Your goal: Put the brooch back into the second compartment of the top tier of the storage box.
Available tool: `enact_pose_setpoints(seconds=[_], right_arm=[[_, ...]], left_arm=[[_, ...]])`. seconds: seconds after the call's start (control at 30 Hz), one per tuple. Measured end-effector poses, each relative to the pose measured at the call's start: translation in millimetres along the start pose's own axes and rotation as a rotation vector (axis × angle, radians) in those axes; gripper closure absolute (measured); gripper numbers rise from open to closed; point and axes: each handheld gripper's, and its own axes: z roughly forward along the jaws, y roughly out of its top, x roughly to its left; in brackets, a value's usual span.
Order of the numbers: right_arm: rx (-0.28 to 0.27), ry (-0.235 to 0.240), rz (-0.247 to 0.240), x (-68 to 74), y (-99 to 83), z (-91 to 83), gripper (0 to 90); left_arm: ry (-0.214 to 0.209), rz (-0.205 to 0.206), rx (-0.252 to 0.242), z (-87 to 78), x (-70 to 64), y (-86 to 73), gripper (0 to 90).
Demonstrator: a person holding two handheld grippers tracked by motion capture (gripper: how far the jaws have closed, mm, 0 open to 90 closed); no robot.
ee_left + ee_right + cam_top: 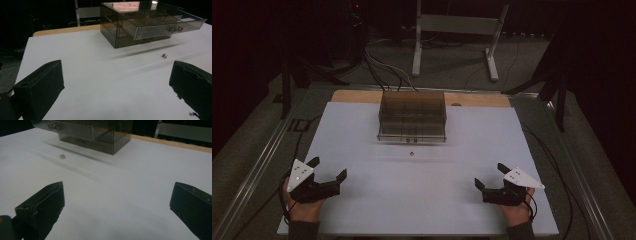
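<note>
Currently both the left gripper (327,170) and right gripper (493,176) rest with jaws wide apart, well short of the small object (411,154), possibly a ring, lying before the drawer box (412,116). Risk: its smallness could let it skid away under a misaligned pinch.

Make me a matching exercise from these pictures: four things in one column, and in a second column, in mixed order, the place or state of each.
Things:
1. drawer box
2. small object
3. left gripper
4. upper drawer

Places or states:
A. pulled out
B. open, near table's left front
C. far middle of the table
D. lies alone before the box

Pairs: 1-C, 2-D, 3-B, 4-A
</note>
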Motion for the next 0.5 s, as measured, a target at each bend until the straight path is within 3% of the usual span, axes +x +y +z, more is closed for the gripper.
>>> enact_pose_setpoints(seconds=[0.17, 0.5], right_arm=[[0.011, -0.001, -0.006, 1.8, -0.4, 1.0, 0.2], [0.011, -0.003, -0.006, 2.7, -0.3, 1.8, 0.2]], left_arm=[[-0.003, -0.012, 0.027, 8.4, -2.5, 7.6, 0.5], [-0.010, 0.012, 0.048, 25.3, -12.8, 20.7, 0.6]])
